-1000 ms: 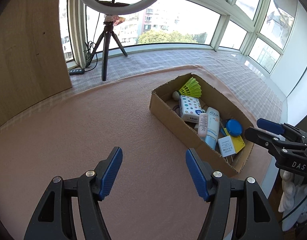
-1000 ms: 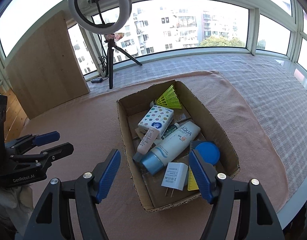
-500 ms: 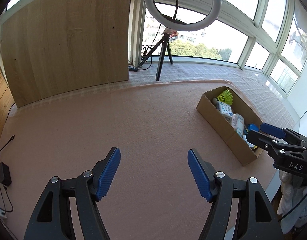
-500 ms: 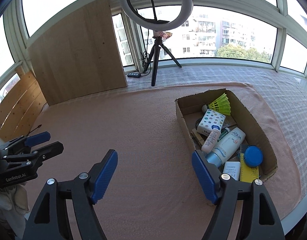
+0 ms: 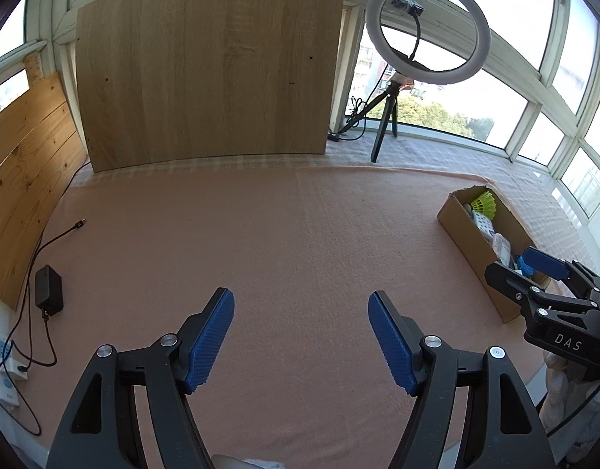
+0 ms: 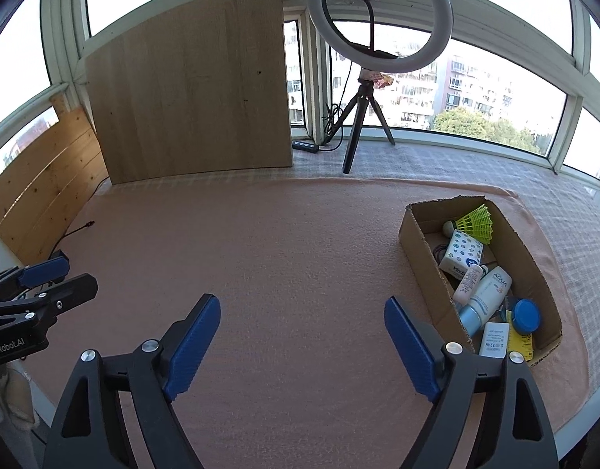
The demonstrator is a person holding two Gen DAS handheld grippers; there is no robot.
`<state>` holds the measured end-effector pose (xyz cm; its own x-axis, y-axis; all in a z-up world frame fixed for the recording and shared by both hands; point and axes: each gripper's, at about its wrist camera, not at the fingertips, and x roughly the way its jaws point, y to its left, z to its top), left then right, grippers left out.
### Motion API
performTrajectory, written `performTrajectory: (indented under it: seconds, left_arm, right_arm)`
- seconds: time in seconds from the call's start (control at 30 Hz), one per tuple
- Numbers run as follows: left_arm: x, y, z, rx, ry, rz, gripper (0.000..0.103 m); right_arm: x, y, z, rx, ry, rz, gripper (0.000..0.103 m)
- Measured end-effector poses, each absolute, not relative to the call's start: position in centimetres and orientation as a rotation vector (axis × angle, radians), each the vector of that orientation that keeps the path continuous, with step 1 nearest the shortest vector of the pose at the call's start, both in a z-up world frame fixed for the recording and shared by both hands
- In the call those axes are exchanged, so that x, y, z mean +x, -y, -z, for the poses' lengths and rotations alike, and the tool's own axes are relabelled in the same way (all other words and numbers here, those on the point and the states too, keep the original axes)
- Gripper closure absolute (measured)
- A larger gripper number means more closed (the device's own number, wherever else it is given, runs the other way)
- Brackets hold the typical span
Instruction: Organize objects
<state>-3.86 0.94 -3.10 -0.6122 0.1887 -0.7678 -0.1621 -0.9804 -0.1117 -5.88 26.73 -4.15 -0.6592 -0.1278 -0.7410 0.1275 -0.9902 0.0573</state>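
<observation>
My left gripper [image 5: 300, 336] has its blue fingers [image 5: 210, 340] spread wide, holding and touching nothing; it hangs above the pink blanket [image 5: 300, 234] covering the worktop. My right gripper [image 6: 300, 348] has its fingers [image 6: 411, 348] equally wide apart, also empty, above the same blanket. Both point forward and slightly down toward the windows.

The cardboard box [image 6: 421, 258] lies to the right of both grippers, near the blanket's right edge, long axis running away from me. Inside, nearest first: white charger [image 6: 494, 340], blue round lid [image 6: 527, 315], AQUA tube [image 6: 487, 293] lying roughly along the box, dotted carton [image 6: 464, 252], yellow shuttlecock [image 6: 476, 222] at the far end, skirt pointing right.

Beyond stand a ring light [image 6: 378, 19] on its tripod and a wooden board [image 6: 190, 90] against the window.
</observation>
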Motion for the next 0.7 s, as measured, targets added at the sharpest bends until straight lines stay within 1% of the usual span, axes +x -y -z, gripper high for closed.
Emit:
performTrajectory:
  seconds: [0.23,0.7]
  left_arm:
    - [-3.6,0.4,3.5,-1.292,0.043,-2.684,0.028]
    - [-4.1,0.4,3.8,-1.293,0.039,-2.692,0.028]
  right_arm:
    - [-5.6,-24.7,4.3,1.213,-0.009,2.732,0.018]
    - [-5.3,-23.1,4.2,1.199,-0.029,2.743,0.018]
